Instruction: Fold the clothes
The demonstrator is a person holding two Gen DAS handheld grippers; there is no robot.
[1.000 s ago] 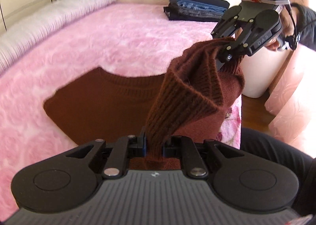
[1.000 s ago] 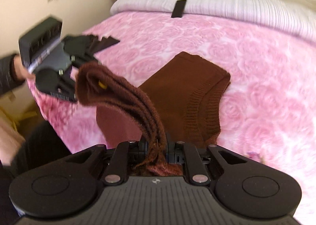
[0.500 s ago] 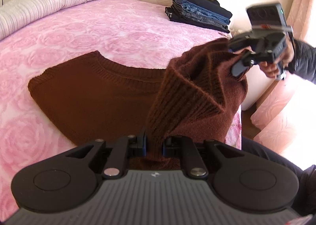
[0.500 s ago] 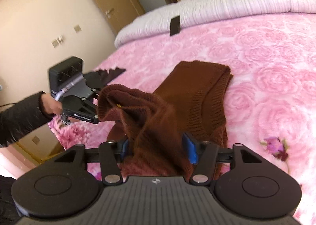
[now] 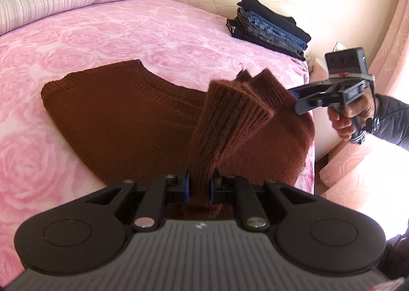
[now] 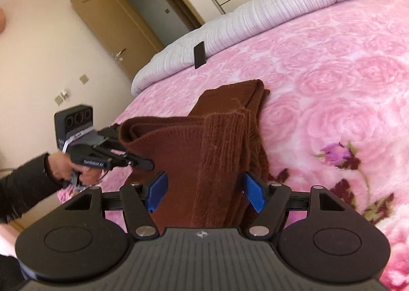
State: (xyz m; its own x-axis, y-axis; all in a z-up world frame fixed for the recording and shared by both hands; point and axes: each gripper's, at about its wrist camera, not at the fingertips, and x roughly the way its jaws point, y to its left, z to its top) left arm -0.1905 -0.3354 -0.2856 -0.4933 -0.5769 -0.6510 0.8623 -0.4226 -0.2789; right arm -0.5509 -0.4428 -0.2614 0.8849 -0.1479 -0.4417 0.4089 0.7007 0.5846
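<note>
Left gripper: black, two-fingered, blue pads clamped tight on a bunched ribbed hem of the dark brown knitted sweater. The knit rises from between its pads in stacked folds, up and to the right.

Right gripper: jaws opening, blue pads standing clear on either side of the folded hem band, which hangs loose between them without being pressed. In the left wrist view this gripper sits at the right of the sweater's raised edge, carried by a hand in a dark sleeve.

Sweater: body lies flat on the pink rose-patterned plush bed cover ahead of both grippers, round neckline farthest from the left gripper; the near end is lifted and doubled over towards the body.

Beyond the left gripper, far right: a stack of folded dark and blue-denim garments. Beyond the right gripper: a small black flat rectangular object resting against the pale ribbed quilt.
</note>
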